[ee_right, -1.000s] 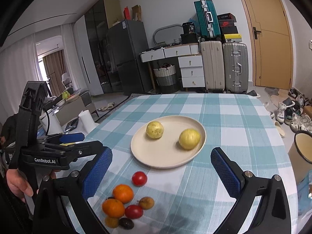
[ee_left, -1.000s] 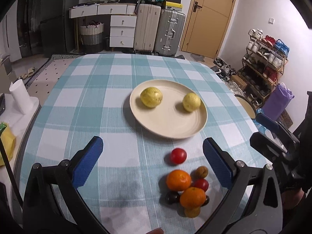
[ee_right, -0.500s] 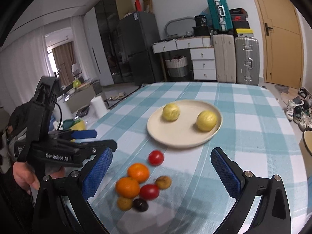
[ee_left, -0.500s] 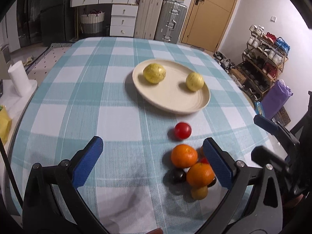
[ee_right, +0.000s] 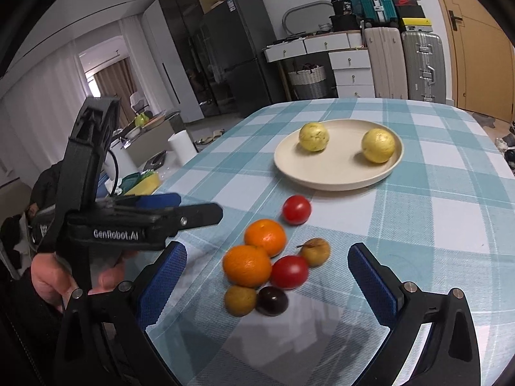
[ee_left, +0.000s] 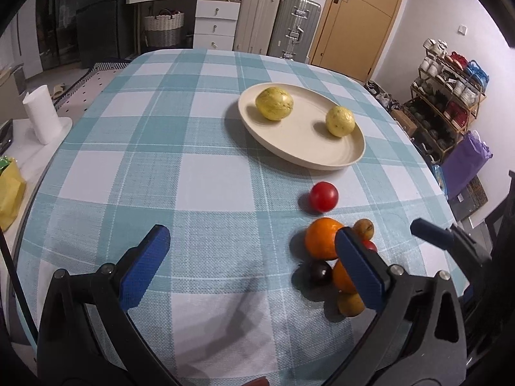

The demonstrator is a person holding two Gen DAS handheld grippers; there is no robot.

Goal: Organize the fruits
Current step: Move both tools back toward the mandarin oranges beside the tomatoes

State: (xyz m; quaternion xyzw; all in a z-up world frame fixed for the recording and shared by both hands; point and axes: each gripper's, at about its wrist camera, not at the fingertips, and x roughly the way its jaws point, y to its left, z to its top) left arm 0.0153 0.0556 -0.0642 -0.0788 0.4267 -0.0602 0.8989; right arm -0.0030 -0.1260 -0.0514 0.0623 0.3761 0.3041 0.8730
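I hold both tongs over the checked tablecloth (ee_left: 199, 167), and neither one grips anything. My right gripper (ee_right: 267, 284) stands spread wide, its blue pads at the lower left and lower right of its view, so that the pile of fruit sits framed between them; I judge this is the opening I need to come down on one piece without nudging its neighbours. My left gripper (ee_left: 254, 265) is spread just as wide, but its gap shows mostly bare cloth at the bottom centre of its view, and the pile lies behind its right-hand finger. It seems to be kept aside there to leave the pile free.

The fruits to sort lie in the lower middle of the right view: two oranges (ee_right: 256, 251) touching each other, a red tomato (ee_right: 288, 271) pressed against the nearer one, a small brown fruit (ee_right: 317, 251) beside it, a yellowish fruit (ee_right: 240, 300) and a dark plum (ee_right: 272, 300) at the near edge. One more tomato (ee_right: 296, 209) sits alone, between the pile and the plate (ee_right: 334, 178). The plate, in the upper right of centre, already carries two yellow fruits (ee_right: 313, 136), well apart. Since like seems to go with like, I expect the loose pieces need grouping, and the lone tomato looks the easiest first pick.
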